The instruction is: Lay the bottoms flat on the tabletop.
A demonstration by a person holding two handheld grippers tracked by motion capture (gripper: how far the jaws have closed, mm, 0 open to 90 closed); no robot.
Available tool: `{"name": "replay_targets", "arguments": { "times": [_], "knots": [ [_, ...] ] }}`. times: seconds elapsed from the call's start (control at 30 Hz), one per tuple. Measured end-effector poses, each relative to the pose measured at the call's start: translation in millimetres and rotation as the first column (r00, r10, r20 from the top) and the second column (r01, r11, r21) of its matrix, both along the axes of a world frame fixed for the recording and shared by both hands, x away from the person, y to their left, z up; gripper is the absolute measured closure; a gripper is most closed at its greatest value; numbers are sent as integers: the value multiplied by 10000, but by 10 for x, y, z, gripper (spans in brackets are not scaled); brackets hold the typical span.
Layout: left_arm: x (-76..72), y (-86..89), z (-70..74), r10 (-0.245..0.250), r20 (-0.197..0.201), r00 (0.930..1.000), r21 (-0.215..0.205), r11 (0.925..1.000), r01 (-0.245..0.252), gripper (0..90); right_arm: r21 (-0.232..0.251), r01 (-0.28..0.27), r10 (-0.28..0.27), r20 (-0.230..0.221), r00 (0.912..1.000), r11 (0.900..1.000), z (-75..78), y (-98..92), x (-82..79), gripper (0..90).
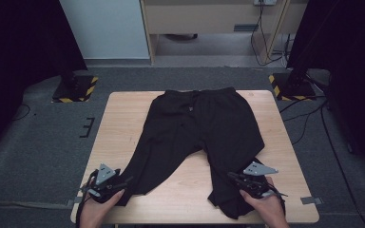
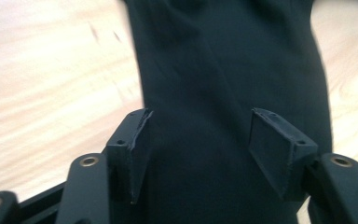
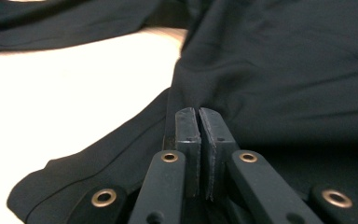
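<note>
Black trousers lie flat on a light wood table, waistband at the far edge, both legs running toward the person.

Left side: left gripper sits at the near left corner of the table, held in a hand, w/ its grey plate on top. It's at the hem end of the left leg. In the left gripper view the jaws stand spread, the leg fabric running between and under them, pads not pressing on it; bare wood to either side.

Centre: bare wood between the two legs, which splay apart from the crotch.

Right side: right gripper is on the right leg near its hem, also w/ a grey plate. In the right gripper view its jaws are pressed together, a raised ridge of the black fabric meeting their tips, so it pinches the cloth. Hem of that leg lies bunched at the near edge.
</note>
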State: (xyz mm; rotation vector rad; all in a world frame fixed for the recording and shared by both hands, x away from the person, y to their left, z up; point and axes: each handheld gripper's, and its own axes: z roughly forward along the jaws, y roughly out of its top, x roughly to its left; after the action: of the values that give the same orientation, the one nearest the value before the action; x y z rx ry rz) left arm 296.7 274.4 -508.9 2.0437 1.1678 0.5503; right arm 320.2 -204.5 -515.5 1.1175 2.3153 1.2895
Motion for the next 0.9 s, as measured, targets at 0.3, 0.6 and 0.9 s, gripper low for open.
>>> {"name": "replay_targets", "arguments": {
  "times": [0.3, 0.6, 0.9],
  "knots": [
    [8, -118, -111, -396, -575, 9976, 610, 9972, 431, 452, -38, 836, -833, 421, 9956, 9965, 99, -46, 28, 593],
    [0, -100, -60, -310, -686, 9972, 823, 9959, 366, 815, -458, 3368, -3345, 504, 9410, 9405, 253, -683, 24, 475],
    [-36, -14, 42, 236, -10, 9997, 366, 9991, -236, 867, -1342, 3611, -3664, -164, 9303, 9228, -9, -710, 174, 435]
  ]
}}
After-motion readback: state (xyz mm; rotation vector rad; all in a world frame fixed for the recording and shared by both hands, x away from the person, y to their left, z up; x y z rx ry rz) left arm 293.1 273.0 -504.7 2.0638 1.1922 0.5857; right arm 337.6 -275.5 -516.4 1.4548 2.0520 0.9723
